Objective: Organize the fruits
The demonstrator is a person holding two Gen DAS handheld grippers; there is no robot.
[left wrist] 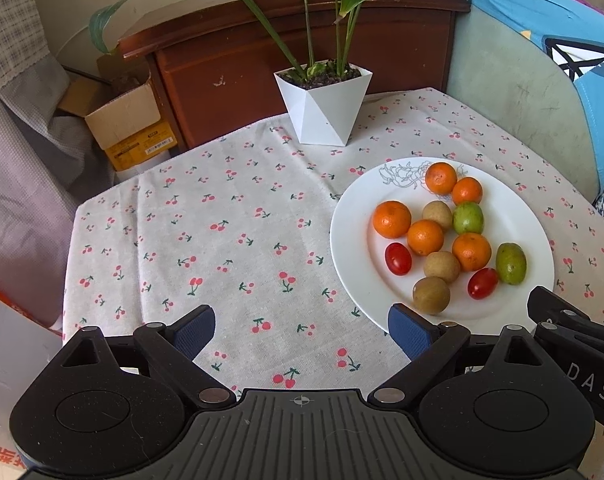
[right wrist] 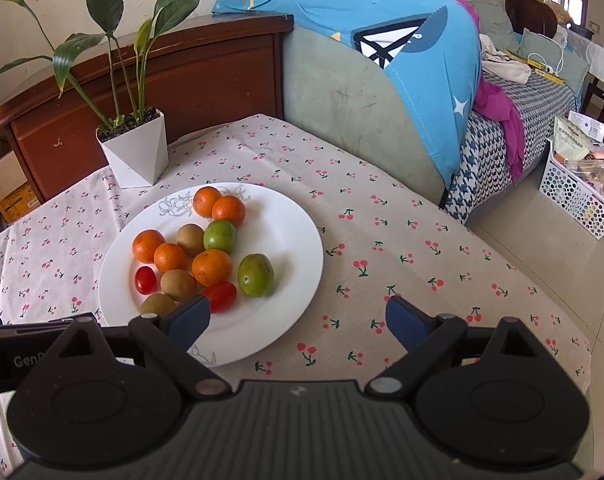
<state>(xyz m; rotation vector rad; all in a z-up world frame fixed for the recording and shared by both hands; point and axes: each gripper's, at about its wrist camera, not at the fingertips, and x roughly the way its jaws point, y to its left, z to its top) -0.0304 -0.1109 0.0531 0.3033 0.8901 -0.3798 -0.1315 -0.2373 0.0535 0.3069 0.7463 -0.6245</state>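
Note:
A white plate [left wrist: 518, 216] [right wrist: 285, 232] on the cherry-print tablecloth holds several oranges [left wrist: 392, 219] [right wrist: 211, 267], three brown longans [left wrist: 431, 295] [right wrist: 178, 285], two green fruits [left wrist: 510, 263] [right wrist: 255, 275] and two cherry tomatoes [left wrist: 398, 259] [right wrist: 220, 296]. My left gripper [left wrist: 302, 332] is open and empty above the cloth, left of the plate. My right gripper [right wrist: 297, 318] is open and empty over the plate's near right rim; its left finger [right wrist: 189, 318] is close to a tomato. The right gripper's body [left wrist: 574, 328] shows at the left wrist view's right edge.
A white pot with a green plant [left wrist: 322, 108] [right wrist: 135, 152] stands at the table's far side. Behind are a wooden cabinet [left wrist: 302, 52], a cardboard box [left wrist: 125, 120] and a sofa with a blue cloth [right wrist: 402, 52]. A white basket [right wrist: 578, 184] stands on the floor at right.

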